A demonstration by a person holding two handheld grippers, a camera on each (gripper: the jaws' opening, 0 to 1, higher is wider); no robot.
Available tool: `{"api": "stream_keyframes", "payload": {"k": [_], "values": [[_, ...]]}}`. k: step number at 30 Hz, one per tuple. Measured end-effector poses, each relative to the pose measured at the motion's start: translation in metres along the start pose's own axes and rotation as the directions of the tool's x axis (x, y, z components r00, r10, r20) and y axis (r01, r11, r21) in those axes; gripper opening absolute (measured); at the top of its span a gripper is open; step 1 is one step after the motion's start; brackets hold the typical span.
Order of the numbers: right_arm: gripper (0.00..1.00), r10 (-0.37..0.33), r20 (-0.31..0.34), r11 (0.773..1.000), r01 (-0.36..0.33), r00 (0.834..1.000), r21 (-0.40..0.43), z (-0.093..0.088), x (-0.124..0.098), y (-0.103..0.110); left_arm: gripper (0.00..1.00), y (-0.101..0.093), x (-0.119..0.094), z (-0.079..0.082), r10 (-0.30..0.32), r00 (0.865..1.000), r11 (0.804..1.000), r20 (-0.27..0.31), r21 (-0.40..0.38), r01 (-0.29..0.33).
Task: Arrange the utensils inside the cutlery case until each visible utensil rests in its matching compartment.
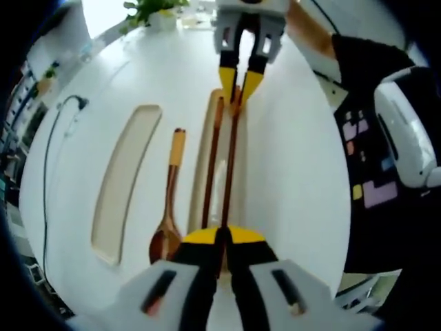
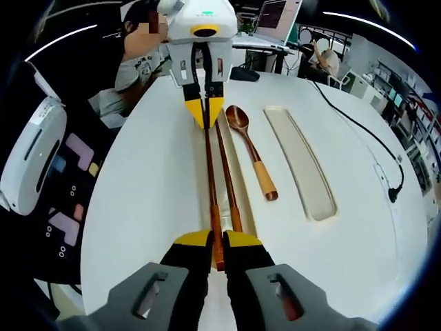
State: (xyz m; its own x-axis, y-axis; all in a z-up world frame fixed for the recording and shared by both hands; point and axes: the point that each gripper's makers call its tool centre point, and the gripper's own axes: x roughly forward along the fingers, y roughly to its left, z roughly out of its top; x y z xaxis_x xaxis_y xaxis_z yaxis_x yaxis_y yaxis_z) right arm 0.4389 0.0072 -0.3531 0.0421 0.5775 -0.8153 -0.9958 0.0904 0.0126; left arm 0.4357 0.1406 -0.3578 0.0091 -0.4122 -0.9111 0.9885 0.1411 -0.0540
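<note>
Two brown chopsticks lie lengthwise along a narrow compartment (image 1: 209, 138) of the white cutlery case. My left gripper (image 1: 222, 238) is shut on the near end of one chopstick (image 1: 231, 158). My right gripper (image 1: 239, 79) is shut on its far end. The second chopstick (image 1: 213, 158) rests beside it in the slot. In the right gripper view that gripper (image 2: 218, 243) clamps the held chopstick (image 2: 209, 165), with the left gripper (image 2: 205, 110) at the other end and the loose chopstick (image 2: 228, 172) alongside. A wooden spoon (image 1: 169, 207) (image 2: 252, 152) lies between this slot and a wide empty compartment (image 1: 125, 179) (image 2: 300, 162).
A black cable (image 1: 47, 158) (image 2: 362, 131) runs along the white table's edge. A potted plant (image 1: 155, 10) stands at the far rim. A person's dark sleeve (image 1: 358, 62) reaches in from the right. A laptop (image 2: 275, 19) and seated people are behind the table.
</note>
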Motion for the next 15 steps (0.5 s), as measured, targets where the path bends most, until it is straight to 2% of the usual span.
{"api": "stream_keyframes", "payload": {"k": [15], "values": [[0.05, 0.014, 0.005, 1.000, -0.014, 1.000, 0.019, 0.0010, 0.0036, 0.0006, 0.03, -0.0014, 0.0001, -0.0030, -0.006, 1.000, 1.000, 0.007, -0.003, 0.006]]}}
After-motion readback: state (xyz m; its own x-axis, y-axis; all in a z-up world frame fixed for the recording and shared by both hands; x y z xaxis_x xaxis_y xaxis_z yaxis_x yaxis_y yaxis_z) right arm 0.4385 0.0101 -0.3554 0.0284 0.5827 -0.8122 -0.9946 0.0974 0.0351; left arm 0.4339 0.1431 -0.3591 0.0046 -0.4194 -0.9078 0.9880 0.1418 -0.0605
